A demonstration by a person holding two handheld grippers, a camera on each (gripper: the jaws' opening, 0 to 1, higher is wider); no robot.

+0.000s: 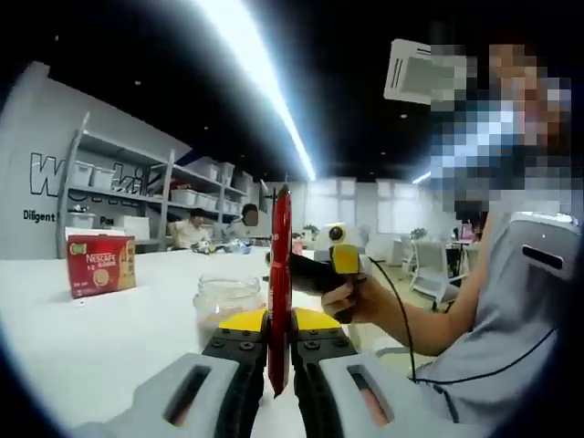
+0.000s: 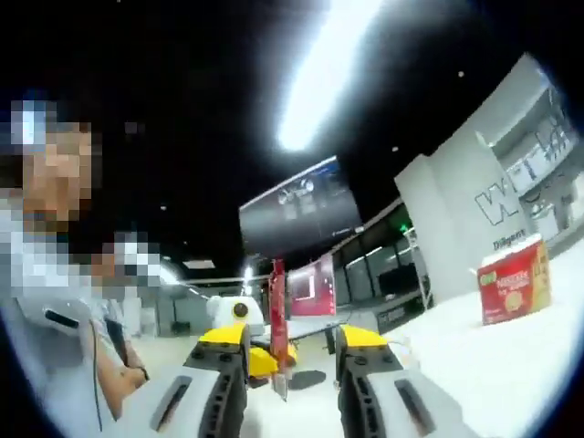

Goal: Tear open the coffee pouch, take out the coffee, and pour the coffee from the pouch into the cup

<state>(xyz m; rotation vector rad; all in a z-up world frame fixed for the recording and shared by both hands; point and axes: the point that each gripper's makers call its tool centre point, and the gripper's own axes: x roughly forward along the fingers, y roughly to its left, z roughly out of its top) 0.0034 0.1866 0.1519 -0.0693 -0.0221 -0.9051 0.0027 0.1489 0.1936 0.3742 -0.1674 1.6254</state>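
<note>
Fingers (image 1: 239, 351) of left gripper (image 1: 279, 351) clamped on red coffee pouch (image 1: 279, 274), upright above bench (image 1: 82, 338) | right gripper (image 2: 283, 360) fingers apart, pouch between | thin, limp, light: pinch top edge | jar (image 1: 224, 299) just behind.

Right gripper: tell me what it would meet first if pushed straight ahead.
Probably the red coffee pouch standing upright between the right gripper jaws, held by the left gripper beyond. Depth is unclear.
</note>
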